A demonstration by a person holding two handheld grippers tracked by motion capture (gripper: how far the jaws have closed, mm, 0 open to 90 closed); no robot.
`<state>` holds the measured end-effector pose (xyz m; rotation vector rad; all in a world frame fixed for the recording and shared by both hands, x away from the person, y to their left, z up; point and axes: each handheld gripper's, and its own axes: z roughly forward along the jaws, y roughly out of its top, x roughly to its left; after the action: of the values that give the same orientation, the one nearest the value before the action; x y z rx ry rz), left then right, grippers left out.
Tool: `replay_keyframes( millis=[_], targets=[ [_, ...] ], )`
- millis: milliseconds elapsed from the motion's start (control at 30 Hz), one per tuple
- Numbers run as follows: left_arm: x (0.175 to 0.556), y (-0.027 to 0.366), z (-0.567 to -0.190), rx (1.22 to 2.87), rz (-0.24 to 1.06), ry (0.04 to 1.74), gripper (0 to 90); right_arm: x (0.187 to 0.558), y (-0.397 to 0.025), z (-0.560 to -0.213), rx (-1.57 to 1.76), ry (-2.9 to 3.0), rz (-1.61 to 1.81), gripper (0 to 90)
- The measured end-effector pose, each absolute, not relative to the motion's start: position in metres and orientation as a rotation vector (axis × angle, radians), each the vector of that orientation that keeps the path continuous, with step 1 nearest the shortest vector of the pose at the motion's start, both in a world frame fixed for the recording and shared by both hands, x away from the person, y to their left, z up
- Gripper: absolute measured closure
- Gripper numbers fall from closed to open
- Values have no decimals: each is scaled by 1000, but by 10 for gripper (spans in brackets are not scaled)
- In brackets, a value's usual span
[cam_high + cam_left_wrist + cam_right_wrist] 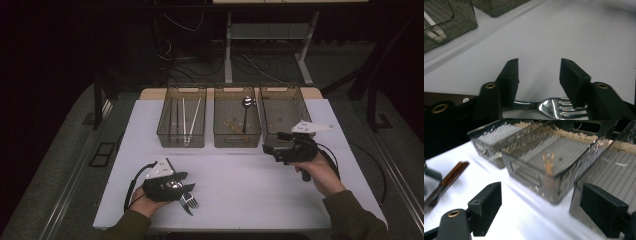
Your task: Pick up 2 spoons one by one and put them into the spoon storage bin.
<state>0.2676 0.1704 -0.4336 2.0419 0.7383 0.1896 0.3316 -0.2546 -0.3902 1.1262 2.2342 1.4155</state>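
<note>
High view: the left gripper (186,192) is hovering over a fork (188,202); bins (237,139) beyond already hold cutlery.

Left gripper view: jaws gaping, fork (549,107) lying between them, ungrasped.

Right gripper view: right gripper (549,212) is idling wide open, empty.

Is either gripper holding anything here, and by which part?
Nothing is held. The left gripper stands open over the fork; the right gripper is open and empty.
</note>
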Motion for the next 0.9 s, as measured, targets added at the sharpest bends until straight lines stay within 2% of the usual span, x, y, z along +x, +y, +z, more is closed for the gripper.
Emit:
replay_keyframes(
  millis=[433, 900],
  targets=[
    [268, 178, -431, 2081, 148, 716, 884, 283, -280, -432, 1088, 2311, 1383, 186],
    [261, 196, -435, 2151, 168, 751, 890, 258, -292, -442, 1058, 2353, 1341, 185]
  ],
)
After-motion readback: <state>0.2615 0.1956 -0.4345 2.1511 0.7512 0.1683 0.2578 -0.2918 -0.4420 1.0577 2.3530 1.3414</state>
